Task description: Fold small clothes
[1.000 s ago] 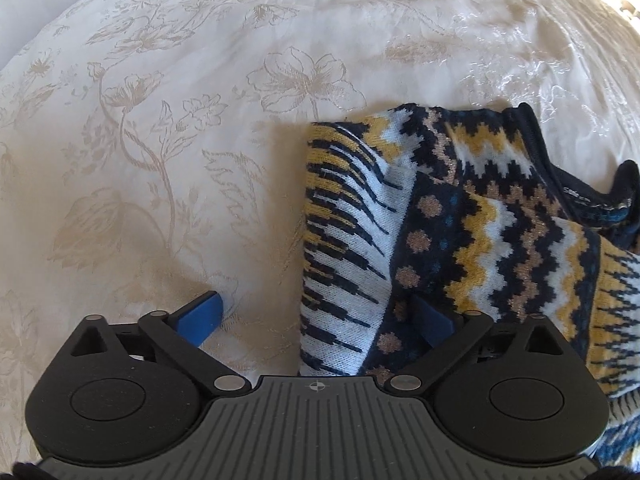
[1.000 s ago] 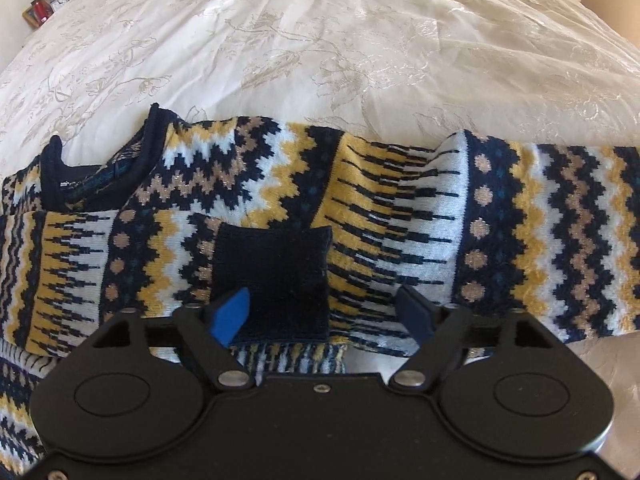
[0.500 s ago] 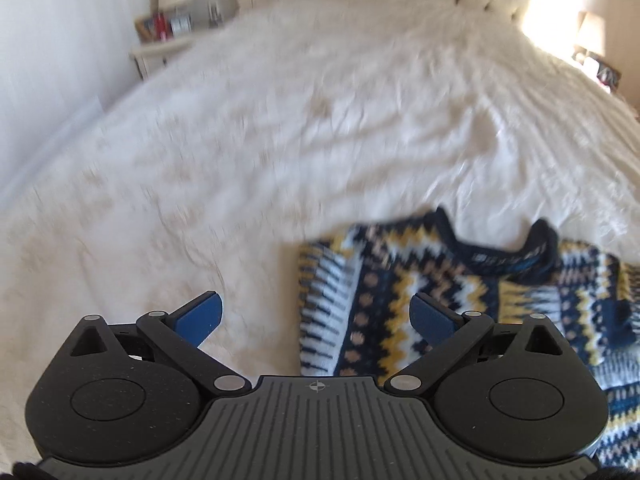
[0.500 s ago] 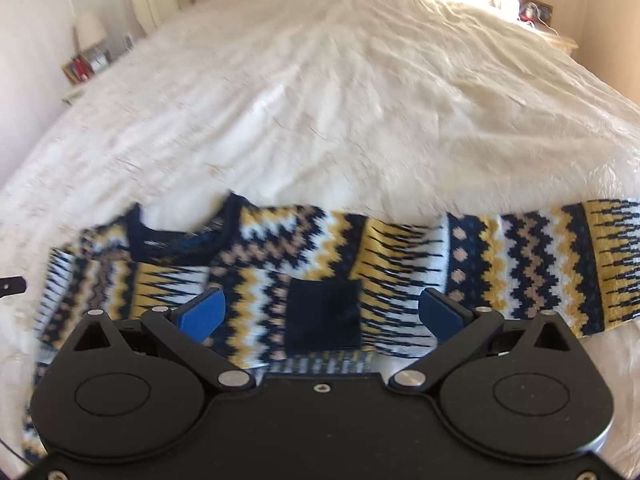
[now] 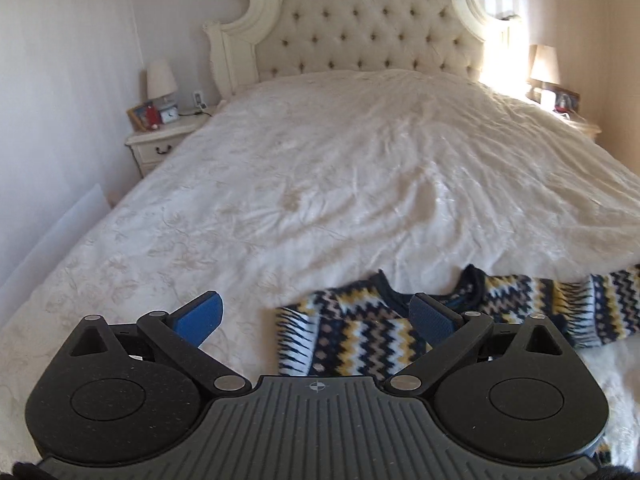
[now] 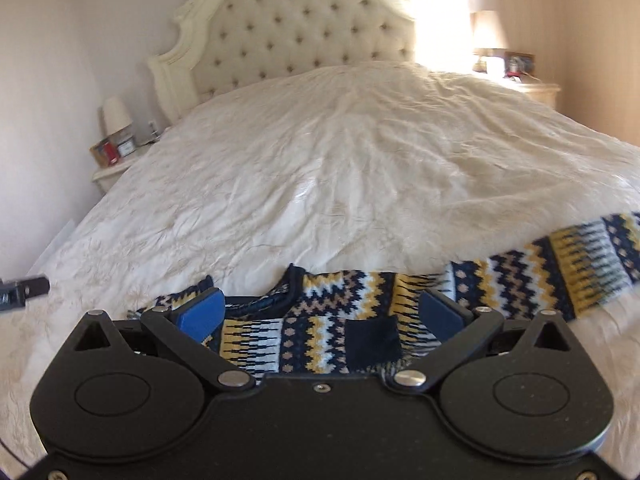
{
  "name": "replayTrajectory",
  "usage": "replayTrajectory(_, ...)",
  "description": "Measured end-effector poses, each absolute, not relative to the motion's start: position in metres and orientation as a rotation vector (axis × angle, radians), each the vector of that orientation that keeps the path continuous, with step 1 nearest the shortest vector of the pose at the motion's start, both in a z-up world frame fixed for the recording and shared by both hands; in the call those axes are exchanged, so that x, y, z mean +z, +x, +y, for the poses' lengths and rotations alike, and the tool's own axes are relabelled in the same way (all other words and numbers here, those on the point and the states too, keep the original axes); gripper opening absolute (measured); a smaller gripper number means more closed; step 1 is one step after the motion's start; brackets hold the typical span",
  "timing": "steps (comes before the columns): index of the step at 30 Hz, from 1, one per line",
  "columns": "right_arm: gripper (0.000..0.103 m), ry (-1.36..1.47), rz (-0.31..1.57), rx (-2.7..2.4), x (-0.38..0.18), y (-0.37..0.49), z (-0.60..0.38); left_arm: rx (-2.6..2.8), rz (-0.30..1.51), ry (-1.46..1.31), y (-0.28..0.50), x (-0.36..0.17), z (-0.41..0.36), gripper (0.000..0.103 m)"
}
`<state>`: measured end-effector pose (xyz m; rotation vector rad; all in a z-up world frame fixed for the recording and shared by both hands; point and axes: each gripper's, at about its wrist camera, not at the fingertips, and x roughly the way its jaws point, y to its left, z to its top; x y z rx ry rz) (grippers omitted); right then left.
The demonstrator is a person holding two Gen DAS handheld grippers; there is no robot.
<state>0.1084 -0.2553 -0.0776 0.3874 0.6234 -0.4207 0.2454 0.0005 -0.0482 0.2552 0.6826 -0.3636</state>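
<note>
Left tool point(image 5: 314, 318) and right tool point(image 6: 320, 312), both with jaws spread wide and empty, hover above the patterned sweater point(image 6: 360, 312). It lies flat near the foot of the bed point(image 5: 360, 160), collar toward the headboard point(image 5: 368, 28). One sleeve looks already folded across the body; the other sleeve point(image 6: 580, 256) stretches out to the right. Judged from this, folding is partly done: that sleeve and the body folds remain.
</note>
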Motion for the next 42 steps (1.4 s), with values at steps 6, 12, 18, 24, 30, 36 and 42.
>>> replayTrajectory(6,0.102,0.393,0.775,-0.504,-0.1,0.095,-0.281,-0.384,0.753,0.28,0.22,-0.063,-0.019,0.1)
replayTrajectory(12,0.093,0.501,0.827,-0.456,-0.119,0.073,-0.345,-0.315,0.847,0.249,0.192,-0.069,-0.043,0.1)
replayTrajectory(18,0.093,0.557,0.833,-0.473,-0.127,0.053,-0.436,-0.248,0.936,0.189,0.165,-0.08,-0.073,0.096)
replayTrajectory(24,0.087,0.573,0.843,-0.473,-0.134,0.046,-0.53,-0.203,1.005,0.147,0.146,-0.093,-0.103,0.094)
replayTrajectory(30,0.082,0.486,0.865,-0.524,-0.127,0.04,-0.604,-0.185,1.032,0.154,0.138,-0.096,-0.126,0.092)
replayTrajectory(36,0.082,0.501,0.893,-0.626,-0.141,0.029,-0.668,-0.166,1.046,0.152,0.141,-0.096,-0.14,0.092)
replayTrajectory(42,0.083,0.545,0.967,-0.612,-0.169,0.031,-0.682,-0.153,1.049,0.164,0.146,-0.095,-0.141,0.092)
